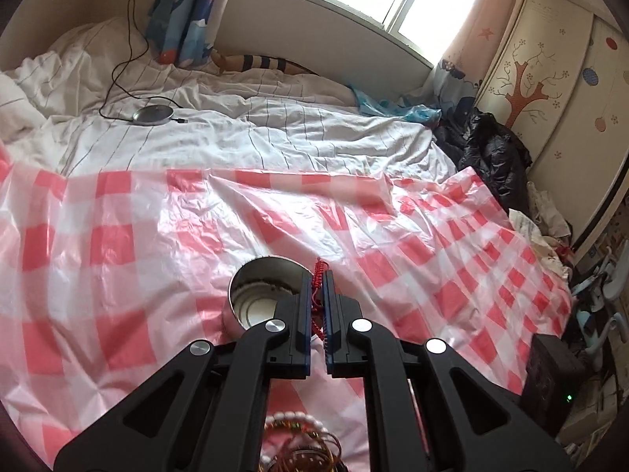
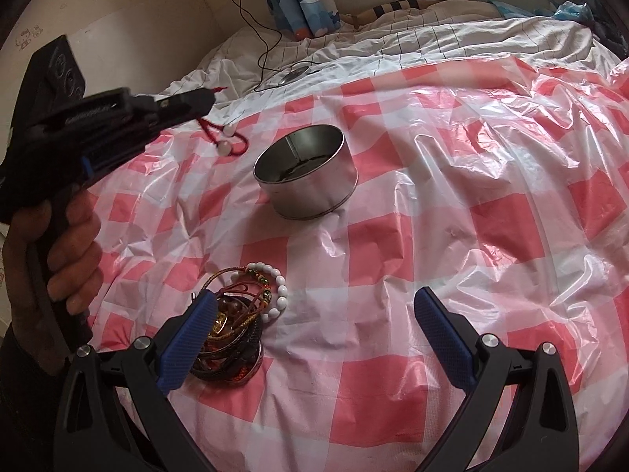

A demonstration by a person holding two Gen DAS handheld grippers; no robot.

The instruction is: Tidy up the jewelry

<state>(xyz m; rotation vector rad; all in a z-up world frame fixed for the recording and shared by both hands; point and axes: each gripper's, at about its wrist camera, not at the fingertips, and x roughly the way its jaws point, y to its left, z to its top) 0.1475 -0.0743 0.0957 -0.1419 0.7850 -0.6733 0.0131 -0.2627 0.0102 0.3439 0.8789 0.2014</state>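
My left gripper (image 1: 317, 279) is shut on a red cord bracelet (image 1: 317, 303) and holds it in the air, just right of a round metal tin (image 1: 255, 295). In the right wrist view the left gripper (image 2: 204, 98) hangs left of the tin (image 2: 310, 181), with the red cord bracelet (image 2: 224, 139) and its pale beads dangling below. A pile of bracelets (image 2: 240, 314), with a white bead one on top, lies near my right gripper (image 2: 314, 314), which is open and empty above the cloth. The pile also shows in the left wrist view (image 1: 302, 440).
A pink checked plastic sheet (image 2: 432, 236) covers the bed. Behind it lie white striped bedding (image 1: 236, 133), a round charger with a black cable (image 1: 153, 114) and a black jacket (image 1: 491, 157) at the right edge. A wardrobe (image 1: 550, 78) stands to the right.
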